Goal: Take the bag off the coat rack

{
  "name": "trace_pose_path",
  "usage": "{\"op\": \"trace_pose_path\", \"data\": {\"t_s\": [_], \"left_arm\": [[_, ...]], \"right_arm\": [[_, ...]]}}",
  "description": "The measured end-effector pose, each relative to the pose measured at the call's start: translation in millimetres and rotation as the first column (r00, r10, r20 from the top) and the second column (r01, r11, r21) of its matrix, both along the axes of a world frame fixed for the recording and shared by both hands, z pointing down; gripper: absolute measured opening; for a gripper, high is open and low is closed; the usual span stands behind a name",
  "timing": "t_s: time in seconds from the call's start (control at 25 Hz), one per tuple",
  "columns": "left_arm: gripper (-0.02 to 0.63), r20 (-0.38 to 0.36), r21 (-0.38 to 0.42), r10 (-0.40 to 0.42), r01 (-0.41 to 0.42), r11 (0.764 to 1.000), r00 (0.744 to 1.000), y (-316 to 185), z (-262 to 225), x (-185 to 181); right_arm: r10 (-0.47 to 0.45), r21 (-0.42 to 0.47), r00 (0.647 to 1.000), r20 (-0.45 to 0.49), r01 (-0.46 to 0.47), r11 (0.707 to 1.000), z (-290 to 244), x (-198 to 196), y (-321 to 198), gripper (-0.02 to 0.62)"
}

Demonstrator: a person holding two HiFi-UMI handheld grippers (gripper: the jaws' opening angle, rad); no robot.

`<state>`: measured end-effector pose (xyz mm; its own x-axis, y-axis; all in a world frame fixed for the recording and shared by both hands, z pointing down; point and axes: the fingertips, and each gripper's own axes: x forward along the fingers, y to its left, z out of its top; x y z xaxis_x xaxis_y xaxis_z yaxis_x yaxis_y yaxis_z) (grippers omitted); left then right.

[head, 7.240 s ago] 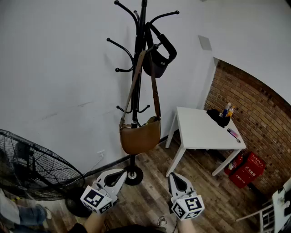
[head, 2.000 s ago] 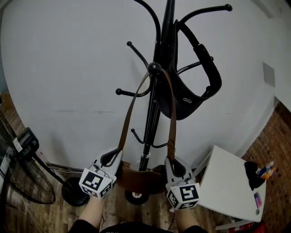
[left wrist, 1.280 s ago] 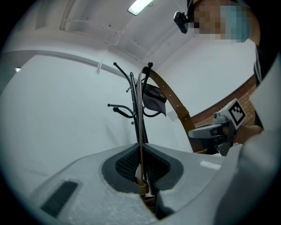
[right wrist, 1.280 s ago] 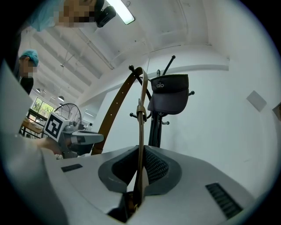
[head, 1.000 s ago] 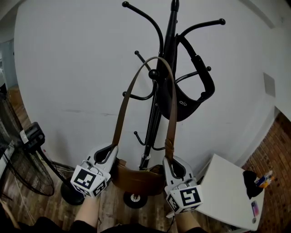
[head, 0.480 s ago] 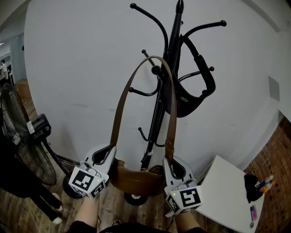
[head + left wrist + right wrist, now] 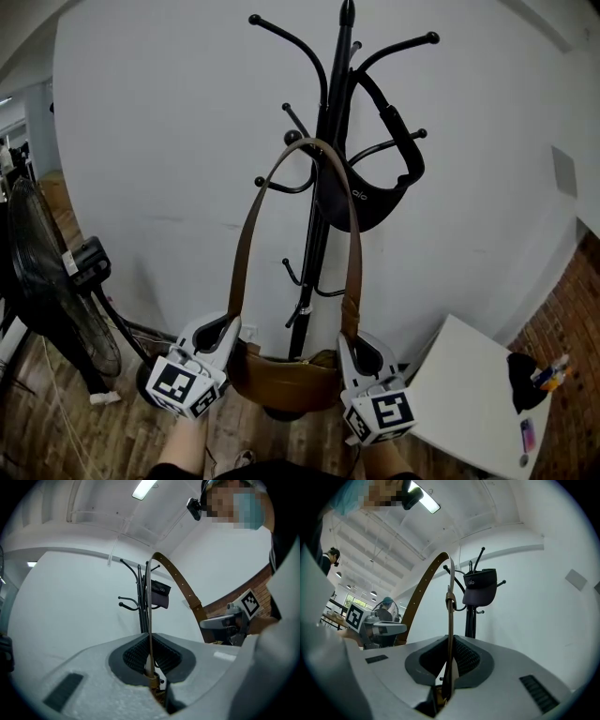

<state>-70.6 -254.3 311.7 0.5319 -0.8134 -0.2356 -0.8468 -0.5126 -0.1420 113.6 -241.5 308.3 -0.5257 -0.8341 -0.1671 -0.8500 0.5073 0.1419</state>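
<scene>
A brown leather bag [image 7: 286, 380] hangs between my two grippers in front of the black coat rack [image 7: 323, 187]. Its long strap [image 7: 352, 244] arches up to the height of a peg knob; in the gripper views it looks clear of the pegs. My left gripper [image 7: 225, 336] is shut on the strap's left end [image 7: 149, 620] just above the bag. The right gripper [image 7: 354, 352] is shut on the strap's right end [image 7: 450, 634] by its buckle. A black bag [image 7: 366, 187] still hangs on the rack's upper pegs.
A standing fan [image 7: 47, 281] is at the left on the wood floor. A white table [image 7: 469, 394] with a dark item and small bottles stands at the right, beside a brick wall [image 7: 586, 309]. A white wall is behind the rack.
Seven seconds ago both grippers were low and away from the bag. Two seconds ago the strap lay over a peg knob; since then it has lifted off, and the bag has come slightly toward me.
</scene>
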Motion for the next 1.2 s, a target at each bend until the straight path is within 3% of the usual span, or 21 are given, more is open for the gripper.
{"op": "trace_pose_path", "data": {"t_s": [0.64, 1.2], "left_arm": [[0.018, -0.032, -0.080, 0.116, -0.118, 0.990, 0.993, 20.5, 43.5, 88.7], [0.018, -0.019, -0.163, 0.272, -0.271, 0.949, 0.962, 36.5, 82.2, 175.2]], "right_arm": [[0.114, -0.097, 0.993, 0.011, -0.112, 0.989, 39.3, 87.1, 34.2, 0.028], [0.262, -0.174, 0.965, 0.026, -0.254, 0.952, 75.0, 163.1, 65.5, 0.028]]}}
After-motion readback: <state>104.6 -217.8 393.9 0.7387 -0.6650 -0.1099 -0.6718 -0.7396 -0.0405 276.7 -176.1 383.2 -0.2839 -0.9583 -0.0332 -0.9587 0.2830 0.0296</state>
